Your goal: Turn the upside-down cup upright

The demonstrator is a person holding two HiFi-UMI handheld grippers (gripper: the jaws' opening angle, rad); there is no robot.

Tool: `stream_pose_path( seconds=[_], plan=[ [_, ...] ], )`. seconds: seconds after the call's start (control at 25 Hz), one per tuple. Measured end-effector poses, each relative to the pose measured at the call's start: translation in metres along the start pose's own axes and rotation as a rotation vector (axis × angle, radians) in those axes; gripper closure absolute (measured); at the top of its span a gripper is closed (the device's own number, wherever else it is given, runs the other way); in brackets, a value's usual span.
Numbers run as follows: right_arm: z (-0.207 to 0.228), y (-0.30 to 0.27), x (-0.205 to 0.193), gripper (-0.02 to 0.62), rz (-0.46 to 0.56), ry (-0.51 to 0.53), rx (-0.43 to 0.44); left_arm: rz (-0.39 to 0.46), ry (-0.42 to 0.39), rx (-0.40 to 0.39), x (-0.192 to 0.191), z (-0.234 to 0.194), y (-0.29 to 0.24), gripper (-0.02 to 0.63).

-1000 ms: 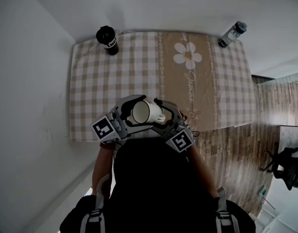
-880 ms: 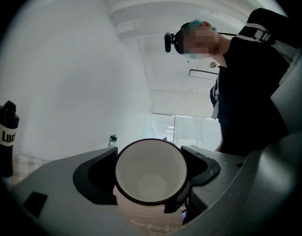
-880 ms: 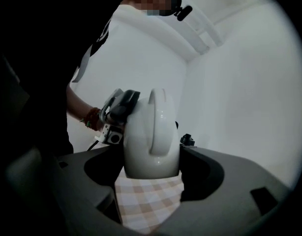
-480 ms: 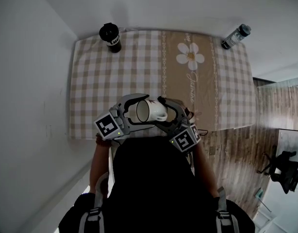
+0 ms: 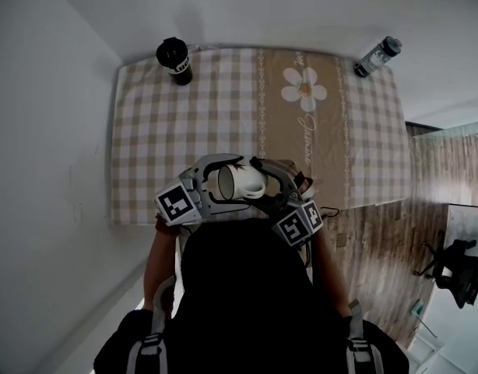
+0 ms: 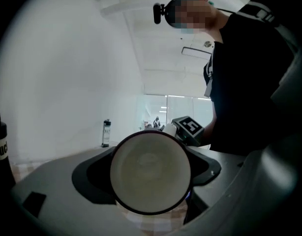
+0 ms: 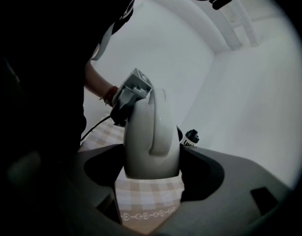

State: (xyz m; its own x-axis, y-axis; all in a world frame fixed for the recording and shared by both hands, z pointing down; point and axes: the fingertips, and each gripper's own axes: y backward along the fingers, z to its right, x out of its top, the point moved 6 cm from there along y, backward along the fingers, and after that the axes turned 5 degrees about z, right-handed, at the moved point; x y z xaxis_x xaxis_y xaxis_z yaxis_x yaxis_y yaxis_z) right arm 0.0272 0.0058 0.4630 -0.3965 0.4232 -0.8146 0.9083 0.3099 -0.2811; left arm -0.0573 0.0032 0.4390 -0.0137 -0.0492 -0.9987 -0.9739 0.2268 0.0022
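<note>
A white cup [image 5: 240,181] hangs on its side above the near edge of the checked table [image 5: 145,131], with its mouth turned to the left. My left gripper [image 5: 220,182] is shut on the cup at the rim. In the left gripper view I look straight into the empty cup [image 6: 150,171]. My right gripper [image 5: 258,185] is shut on the cup's other end. In the right gripper view the cup's handle [image 7: 158,127] faces the camera and the cup body [image 7: 141,146] fills the gap between the jaws. Both marker cubes [image 5: 177,203] [image 5: 297,223] sit close to the person's body.
A black bottle [image 5: 173,59] stands at the far left corner and a clear bottle with a dark cap [image 5: 375,56] at the far right corner. A white flower is printed on the cloth [image 5: 304,89]. A wall lies to the left and wooden floor [image 5: 379,232] to the right.
The cup has turned between the two grippers, so its mouth faces more to the left. Both grippers have drawn slightly nearer to the person's body.
</note>
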Motion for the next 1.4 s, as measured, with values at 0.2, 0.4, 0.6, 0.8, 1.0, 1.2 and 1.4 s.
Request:
stream_pose_path(
  seconds=[0.2, 0.4, 0.6, 0.8, 1.0, 1.2, 1.4],
  plan=[
    [0.002, 0.004, 0.012, 0.23, 0.097, -0.042, -0.044, 0.194, 0.095, -0.033, 0.016, -0.001, 0.009, 0.181],
    [0.004, 0.007, 0.015, 0.225, 0.174, -0.15, -0.104, 0.28, 0.137, -0.051, 0.024, -0.002, 0.017, 0.181],
    [0.006, 0.007, 0.027, 0.206, 0.267, -0.227, -0.109, 0.4, 0.198, -0.111, 0.022, -0.002, 0.028, 0.181],
    [0.005, 0.009, 0.029, 0.239, 0.273, -0.221, -0.049, 0.389, 0.215, -0.142, 0.016, -0.001, 0.028, 0.179],
    [0.001, 0.01, 0.014, 0.242, 0.178, -0.177, 0.034, 0.108, 0.097, -0.135, 0.005, 0.004, 0.016, 0.178],
    [-0.001, 0.01, 0.009, 0.242, 0.105, -0.14, 0.099, -0.087, 0.047, -0.142, -0.011, 0.007, 0.009, 0.178],
    [0.009, 0.014, 0.029, 0.233, 0.191, -0.172, 0.085, 0.239, 0.173, -0.14, 0.011, 0.005, 0.018, 0.181]
  ],
)
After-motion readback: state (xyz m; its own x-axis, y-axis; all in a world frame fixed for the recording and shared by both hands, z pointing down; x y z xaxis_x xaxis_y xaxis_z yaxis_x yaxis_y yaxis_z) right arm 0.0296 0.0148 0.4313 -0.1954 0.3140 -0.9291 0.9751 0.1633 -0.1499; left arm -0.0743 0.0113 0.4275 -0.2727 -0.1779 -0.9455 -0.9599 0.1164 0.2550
